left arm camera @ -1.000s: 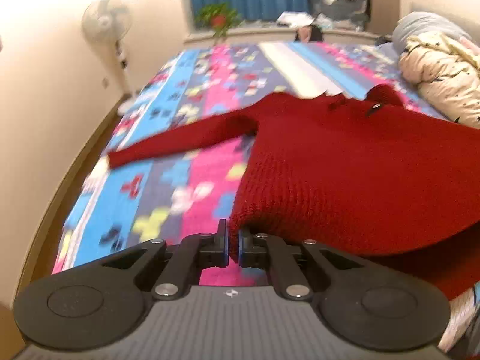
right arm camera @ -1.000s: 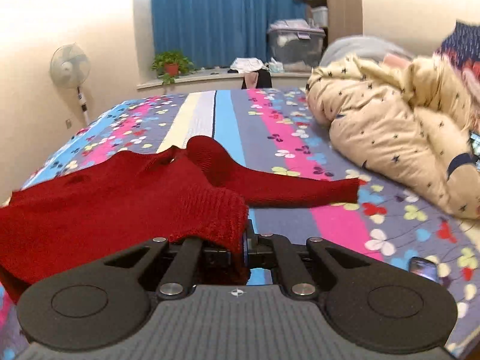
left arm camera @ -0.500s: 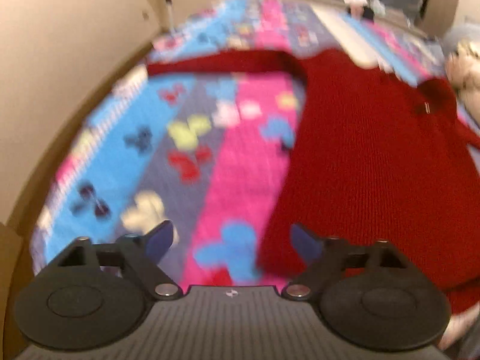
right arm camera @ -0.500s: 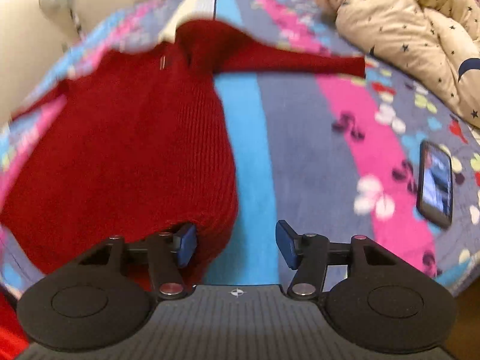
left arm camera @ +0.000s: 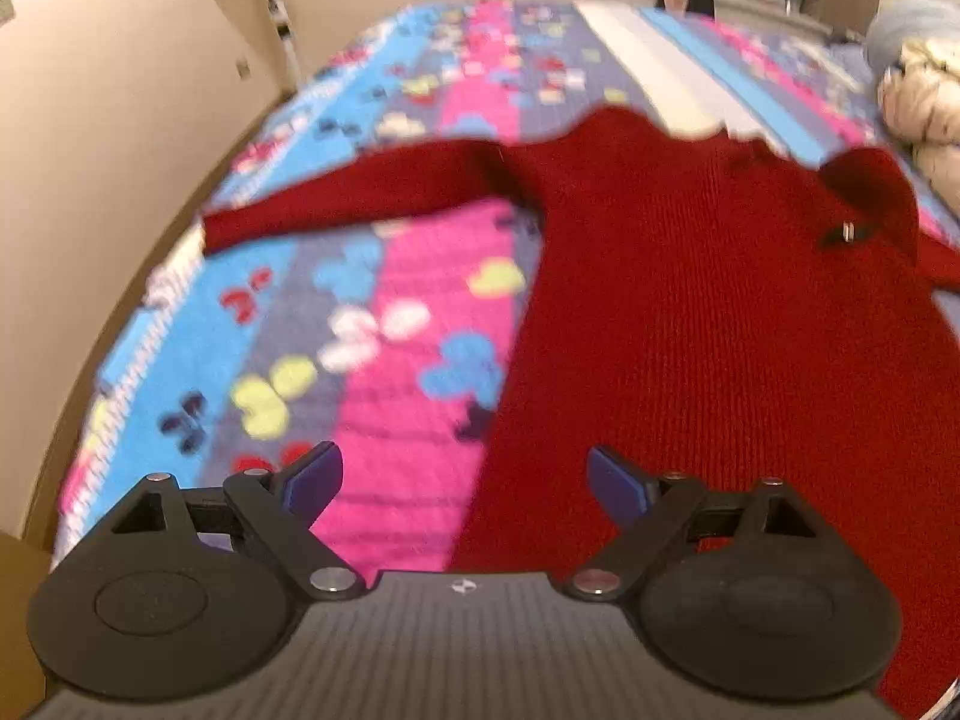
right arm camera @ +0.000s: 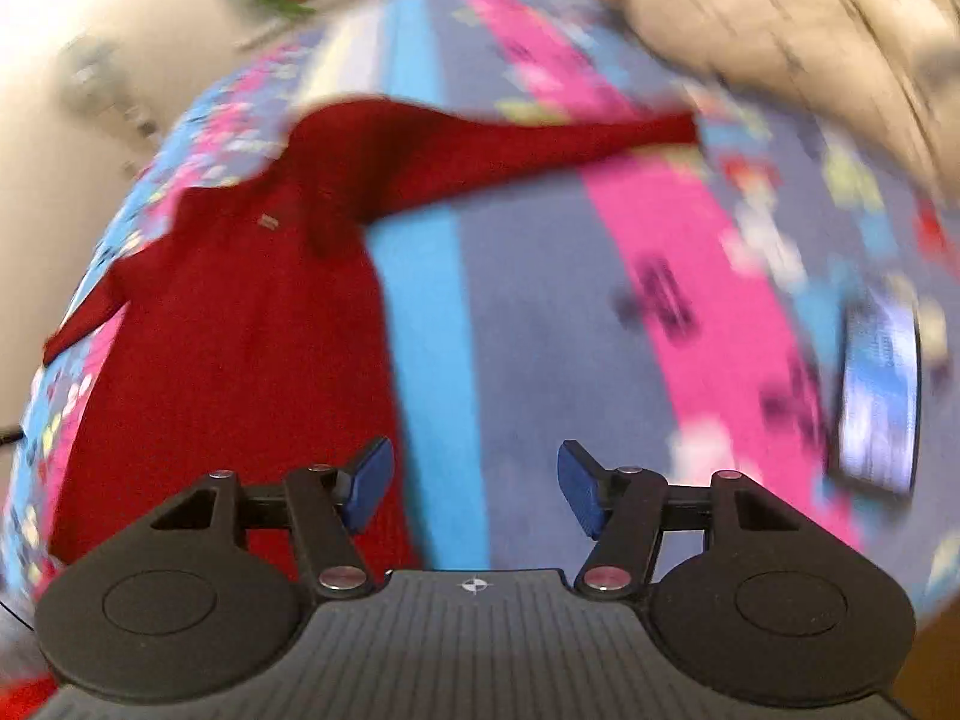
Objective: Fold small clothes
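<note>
1. Red knitted sweater (left arm camera: 690,312) lies flat on the patterned bedspread (left arm camera: 390,360), hem at its near edge.
2. Left gripper (left arm camera: 465,480) and right gripper (right arm camera: 474,492) — both spread wide, empty.
3. Next, fold each sleeve (left arm camera: 360,192) inward — grip at the cuff.

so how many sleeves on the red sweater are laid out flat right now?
2. The left sleeve stretches toward the wall side of the bed; the right sleeve reaches toward the cream duvet. Neither is folded in yet.

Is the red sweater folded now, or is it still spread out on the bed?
Spread out. The sweater lies flat on the bed, both sleeves stretched sideways; no fold shows.
</note>
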Motion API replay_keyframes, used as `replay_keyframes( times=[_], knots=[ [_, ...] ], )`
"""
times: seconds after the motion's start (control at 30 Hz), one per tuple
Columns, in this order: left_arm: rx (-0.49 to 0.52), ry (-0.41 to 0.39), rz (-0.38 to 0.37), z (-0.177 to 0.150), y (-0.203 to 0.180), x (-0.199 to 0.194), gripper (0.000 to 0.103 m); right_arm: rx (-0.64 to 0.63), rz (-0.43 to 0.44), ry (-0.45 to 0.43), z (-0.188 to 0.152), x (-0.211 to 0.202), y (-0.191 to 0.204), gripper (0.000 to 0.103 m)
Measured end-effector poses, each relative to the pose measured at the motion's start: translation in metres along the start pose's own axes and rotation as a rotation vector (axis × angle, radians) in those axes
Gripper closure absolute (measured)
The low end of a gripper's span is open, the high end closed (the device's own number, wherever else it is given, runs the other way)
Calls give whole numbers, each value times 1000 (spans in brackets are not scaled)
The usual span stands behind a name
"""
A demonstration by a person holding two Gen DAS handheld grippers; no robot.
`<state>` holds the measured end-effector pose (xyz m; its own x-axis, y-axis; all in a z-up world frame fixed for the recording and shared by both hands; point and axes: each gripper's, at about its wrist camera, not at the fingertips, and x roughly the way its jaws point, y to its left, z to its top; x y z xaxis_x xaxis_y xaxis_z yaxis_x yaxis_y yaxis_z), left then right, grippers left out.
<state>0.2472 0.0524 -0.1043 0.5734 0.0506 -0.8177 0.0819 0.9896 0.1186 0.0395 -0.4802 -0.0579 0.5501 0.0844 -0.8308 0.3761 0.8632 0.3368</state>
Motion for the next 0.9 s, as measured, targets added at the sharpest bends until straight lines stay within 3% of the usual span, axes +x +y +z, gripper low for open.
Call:
replay_keyframes(
  times=[0.1, 0.23, 0.37, 0.47, 0.57, 0.7, 0.73, 0.77, 0.8, 0.9],
  knots=[
    [-17, 43, -19, -18, -2, 7, 11, 59, 12, 3, -24, 14, 0, 40],
    [-33, 39, 23, -28, 12, 2, 11, 109, 36, -50, -8, 38, 18, 40],
    [-97, 15, 39, -21, 35, -8, 11, 259, 22, -212, 51, 66, 9, 40],
    [-119, 13, 77, -10, 42, -4, 11, 404, 27, -285, 105, 93, -9, 33],
    [-148, 27, 112, 3, 45, 5, 11, 532, 12, -267, 153, 140, -24, 30],
    [-164, 54, 154, 17, 44, 22, 11, 596, -34, -219, 194, 202, -28, 31],
    [-169, 64, 165, 19, 43, 27, 11, 579, -56, -228, 203, 212, -25, 35],
    [-172, 74, 174, 21, 42, 33, 11, 541, -77, -252, 209, 215, -20, 72],
    [-167, 84, 185, 23, 39, 40, 11, 482, -107, -266, 215, 215, -15, 93],
    [-139, 90, 216, 29, 33, 57, 11, 306, -259, -338, 239, 197, -15, 93]
  ],
)
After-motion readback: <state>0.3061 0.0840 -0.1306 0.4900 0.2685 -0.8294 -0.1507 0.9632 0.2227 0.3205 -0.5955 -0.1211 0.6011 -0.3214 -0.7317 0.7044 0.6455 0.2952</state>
